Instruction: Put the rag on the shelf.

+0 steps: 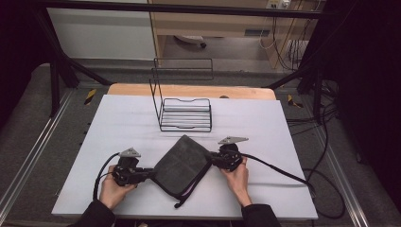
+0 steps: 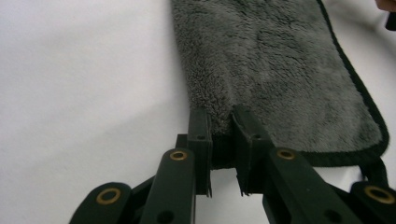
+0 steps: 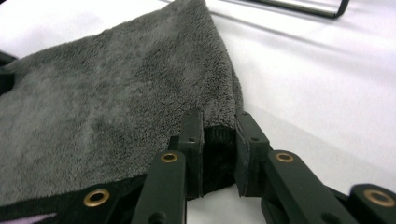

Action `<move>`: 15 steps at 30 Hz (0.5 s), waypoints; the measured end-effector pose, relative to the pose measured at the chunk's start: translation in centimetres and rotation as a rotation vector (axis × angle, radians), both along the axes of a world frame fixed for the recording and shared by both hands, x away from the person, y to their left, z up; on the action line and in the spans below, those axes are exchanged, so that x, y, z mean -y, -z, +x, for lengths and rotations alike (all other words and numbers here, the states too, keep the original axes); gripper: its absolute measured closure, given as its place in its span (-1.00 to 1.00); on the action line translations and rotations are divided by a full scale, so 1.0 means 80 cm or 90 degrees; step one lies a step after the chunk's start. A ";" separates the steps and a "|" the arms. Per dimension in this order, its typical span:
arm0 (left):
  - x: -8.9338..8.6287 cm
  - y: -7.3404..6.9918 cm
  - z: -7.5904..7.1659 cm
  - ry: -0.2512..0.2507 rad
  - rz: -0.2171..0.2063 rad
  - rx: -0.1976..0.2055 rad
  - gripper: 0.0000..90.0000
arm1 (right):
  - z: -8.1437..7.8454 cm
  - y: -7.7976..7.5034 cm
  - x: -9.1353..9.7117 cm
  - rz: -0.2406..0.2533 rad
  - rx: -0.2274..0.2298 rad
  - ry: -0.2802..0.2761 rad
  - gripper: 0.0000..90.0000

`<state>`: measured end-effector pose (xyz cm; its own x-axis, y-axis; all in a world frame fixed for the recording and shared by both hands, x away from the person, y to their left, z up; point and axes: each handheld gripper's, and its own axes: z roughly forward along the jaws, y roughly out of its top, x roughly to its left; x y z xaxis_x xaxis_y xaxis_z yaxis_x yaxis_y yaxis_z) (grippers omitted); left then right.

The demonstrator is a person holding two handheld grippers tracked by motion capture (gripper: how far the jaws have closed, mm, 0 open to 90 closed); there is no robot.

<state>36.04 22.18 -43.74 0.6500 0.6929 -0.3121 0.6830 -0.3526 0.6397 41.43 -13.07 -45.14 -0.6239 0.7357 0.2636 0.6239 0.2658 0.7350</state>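
High view, both grippers [image 1: 147, 174] [image 1: 211, 159] pinching towel [image 1: 182, 163]

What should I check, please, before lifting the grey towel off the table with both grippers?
1. Left gripper on a corner of the towel: ok, fabric between its jaws.
2. Right gripper on the opposite corner: ok, fabric between its jaws.
3. Grip firmness: cannot tell.
4. Towel lying flat: ok.
5. Loose black cord at the near edge free of snags: cannot tell.
6. Wire rack apart from towel: ok.
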 end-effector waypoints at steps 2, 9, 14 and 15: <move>0.002 -0.001 -0.008 -0.002 -0.002 -0.001 0.73 | 0.003 -0.003 -0.001 -0.002 0.005 -0.005 0.71; 0.008 -0.003 -0.036 -0.004 0.009 0.016 0.72 | 0.018 -0.009 -0.022 -0.034 0.025 -0.032 0.71; 0.013 -0.002 -0.046 -0.014 0.011 0.020 0.72 | 0.025 -0.011 -0.028 -0.035 0.028 -0.043 0.71; 0.014 -0.003 -0.048 -0.017 0.009 0.019 0.72 | 0.026 -0.011 -0.029 -0.041 0.035 -0.047 0.71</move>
